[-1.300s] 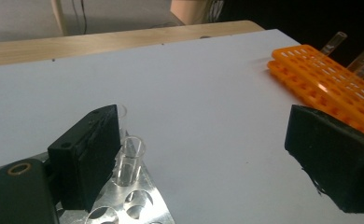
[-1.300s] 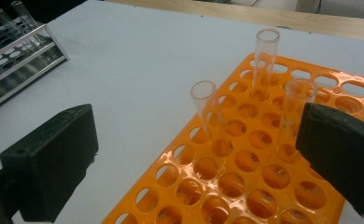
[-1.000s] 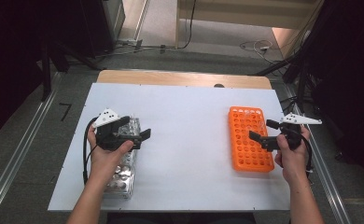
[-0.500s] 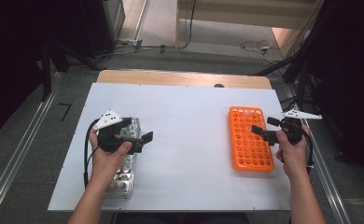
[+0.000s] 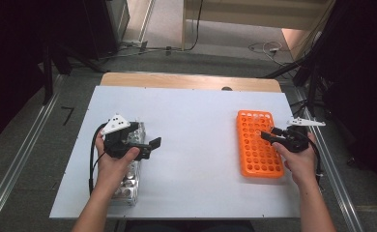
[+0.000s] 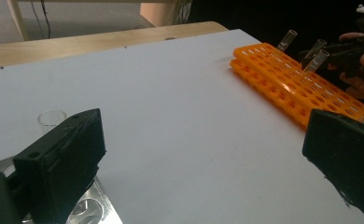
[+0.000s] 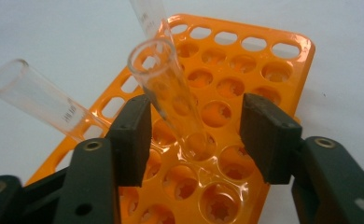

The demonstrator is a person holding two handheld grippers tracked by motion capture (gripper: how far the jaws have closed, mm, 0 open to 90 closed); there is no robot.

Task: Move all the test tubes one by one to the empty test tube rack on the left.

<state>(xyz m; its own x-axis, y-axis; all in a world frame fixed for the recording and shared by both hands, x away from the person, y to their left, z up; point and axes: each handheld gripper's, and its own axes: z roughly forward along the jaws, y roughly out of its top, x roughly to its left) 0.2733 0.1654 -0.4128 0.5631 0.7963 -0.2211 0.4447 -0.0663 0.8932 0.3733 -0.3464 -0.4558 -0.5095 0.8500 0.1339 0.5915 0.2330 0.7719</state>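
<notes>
while the orange rack (image 5: 257, 144) serves as the landmark, the scene is read from the far left of it: well apart from the rack, at the table's (image 5: 201, 121) left edge, a clear tube box (image 5: 128, 181) is seen under the left gripper (image 5: 150, 145), whose jaws are spread wide with nothing between them, as they were a second ago; one empty glass tube (image 6: 51, 119) stands just beside its left jaw. moving toward the rack, bare white table is crossed. at the rack itself, the right gripper (image 7: 194, 135) has been shifted a little forward over the rack's right side since a second ago, and its jaws are now parted on either side of a test tube (image 7: 168, 93) that leans in a hole, apparently untouched by either pad. two more tubes (image 7: 40, 105) are seen tilted in neighbouring holes. it is judged that this tube has just been seated and let go, so another would be fetched from the box far left of the rack.
</notes>
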